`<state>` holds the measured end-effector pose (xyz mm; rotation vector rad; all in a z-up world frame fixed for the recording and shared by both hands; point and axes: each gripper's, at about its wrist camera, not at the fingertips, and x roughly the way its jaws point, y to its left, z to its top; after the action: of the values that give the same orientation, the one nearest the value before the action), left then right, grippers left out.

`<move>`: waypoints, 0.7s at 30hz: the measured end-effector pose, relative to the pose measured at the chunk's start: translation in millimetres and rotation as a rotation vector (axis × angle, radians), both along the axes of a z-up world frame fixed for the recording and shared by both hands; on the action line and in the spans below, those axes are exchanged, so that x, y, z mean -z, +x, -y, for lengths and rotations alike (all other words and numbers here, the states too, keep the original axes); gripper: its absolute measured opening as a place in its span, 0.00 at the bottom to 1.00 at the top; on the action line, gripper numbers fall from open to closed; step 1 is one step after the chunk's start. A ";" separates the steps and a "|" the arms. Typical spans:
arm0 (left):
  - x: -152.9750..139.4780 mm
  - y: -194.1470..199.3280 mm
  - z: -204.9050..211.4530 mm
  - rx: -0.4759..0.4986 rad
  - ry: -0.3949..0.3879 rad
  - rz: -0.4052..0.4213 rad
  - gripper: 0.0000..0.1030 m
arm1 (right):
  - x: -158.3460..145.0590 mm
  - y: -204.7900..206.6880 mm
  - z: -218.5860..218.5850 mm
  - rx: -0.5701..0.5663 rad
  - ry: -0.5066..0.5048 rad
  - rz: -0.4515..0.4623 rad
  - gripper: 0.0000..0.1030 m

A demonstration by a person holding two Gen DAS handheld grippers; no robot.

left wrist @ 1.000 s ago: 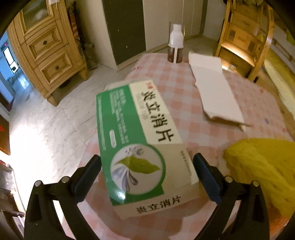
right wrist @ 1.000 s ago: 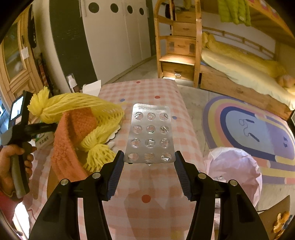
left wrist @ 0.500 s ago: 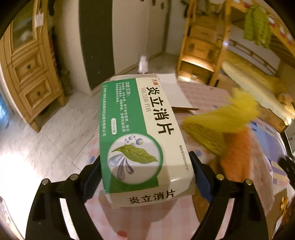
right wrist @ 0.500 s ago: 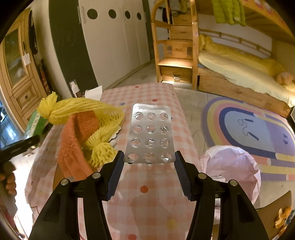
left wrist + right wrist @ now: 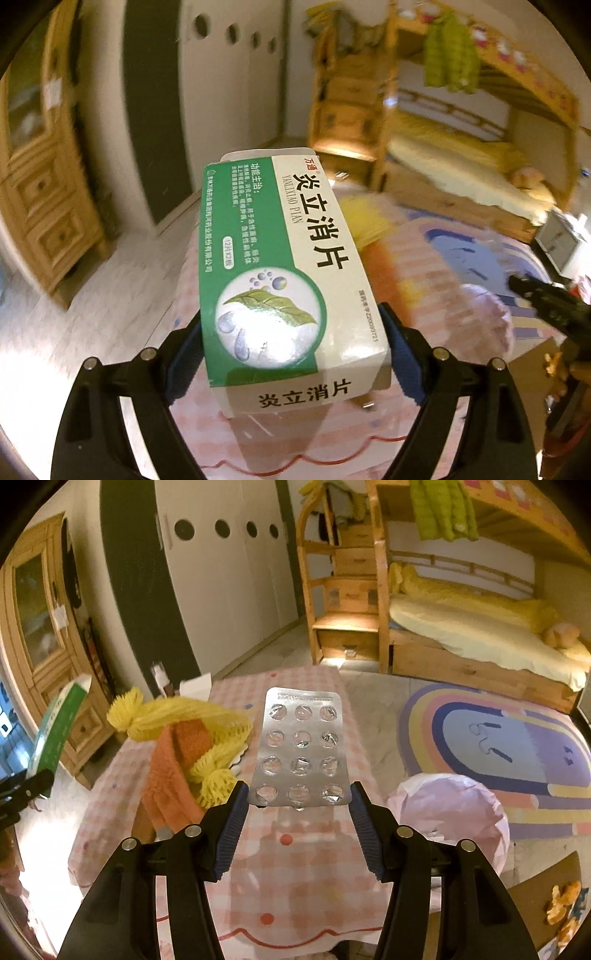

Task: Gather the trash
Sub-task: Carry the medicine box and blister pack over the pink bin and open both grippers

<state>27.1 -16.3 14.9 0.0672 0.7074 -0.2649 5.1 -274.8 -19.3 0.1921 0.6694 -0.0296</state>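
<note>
Right now the left gripper (image 5: 291, 350) squeezes a green and white cardboard medicine box (image 5: 284, 273) between its two blue pads, one pad on each long side. The box is up in the air above the pink checked tablecloth (image 5: 436, 266) and sticks out forward from the fingers. The right gripper (image 5: 299, 805) pinches a silver foil pill sheet (image 5: 301, 749) by its near end, also lifted over the table. Just to the left of that gripper lie a yellow foam fruit net (image 5: 184, 720) and an orange knitted cloth (image 5: 166, 775). To its right, lower down, sits a bin lined with a pink plastic bag (image 5: 450, 812).
</note>
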 end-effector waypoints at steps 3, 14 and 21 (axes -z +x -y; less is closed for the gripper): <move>-13.8 -7.6 33.6 0.102 -0.011 0.032 0.82 | -7.9 -13.8 11.2 0.024 0.007 0.022 0.54; 23.6 -15.4 187.4 0.442 0.057 0.012 0.82 | 12.1 -56.7 77.0 0.175 -0.017 -0.021 0.54; 61.4 -4.7 263.1 0.598 0.095 -0.049 0.82 | 45.5 -67.0 130.4 0.279 0.001 -0.092 0.54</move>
<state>22.4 -279.4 -46.5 0.3665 0.7367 -0.8074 -62.0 -405.2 -64.8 0.2859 0.7304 -0.3076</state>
